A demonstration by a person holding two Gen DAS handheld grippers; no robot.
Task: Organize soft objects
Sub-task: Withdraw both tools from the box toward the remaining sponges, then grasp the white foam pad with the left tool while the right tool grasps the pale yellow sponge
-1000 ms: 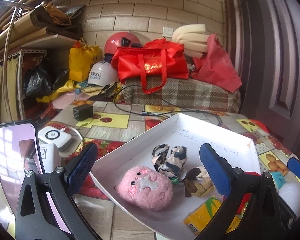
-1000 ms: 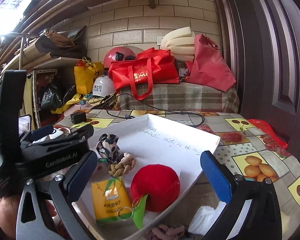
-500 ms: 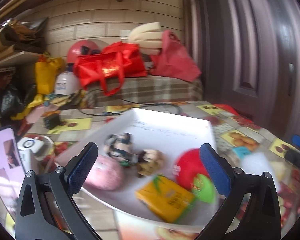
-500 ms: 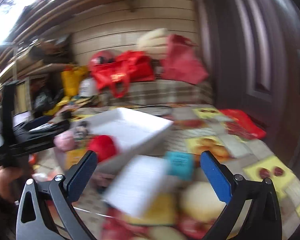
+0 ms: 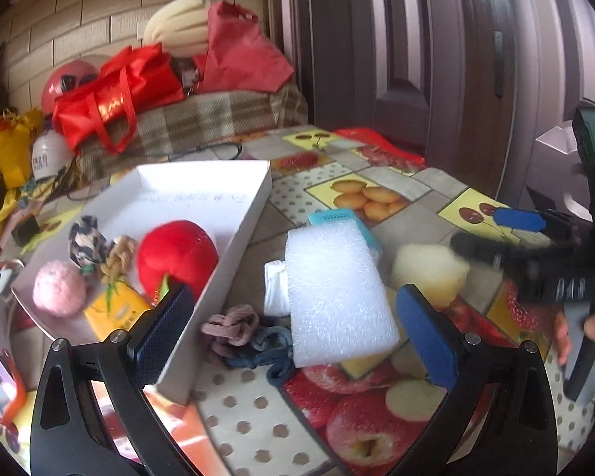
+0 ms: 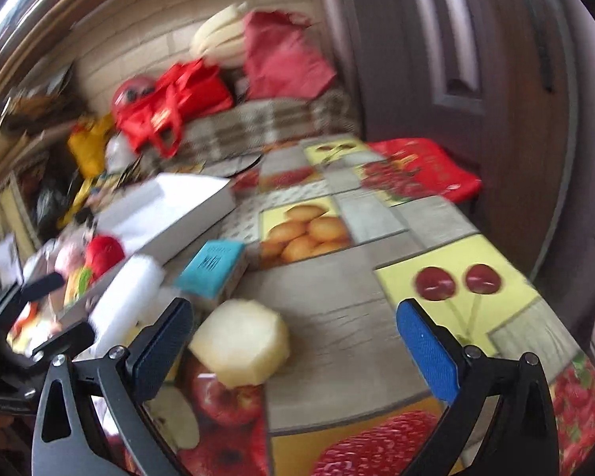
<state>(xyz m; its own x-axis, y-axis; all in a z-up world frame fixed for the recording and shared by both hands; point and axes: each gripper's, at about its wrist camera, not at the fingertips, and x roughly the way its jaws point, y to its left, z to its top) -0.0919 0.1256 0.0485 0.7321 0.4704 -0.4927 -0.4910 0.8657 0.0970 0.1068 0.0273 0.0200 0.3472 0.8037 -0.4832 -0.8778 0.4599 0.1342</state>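
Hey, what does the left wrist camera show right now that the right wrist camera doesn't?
Only the left wrist view shows the pile of hair ties on the tablecloth, the folded white cloth, and the pink plush ball clearly inside the white box.

Only the right wrist view shows the red bag clearly at the table's far edge.

Both show the white foam block, the teal box, the pale yellow sponge, and the red plush apple.

free: bare tablecloth (image 6: 329,309) right of sponge (image 6: 242,343) | blocked: foam block (image 5: 337,297), box wall (image 5: 226,254)
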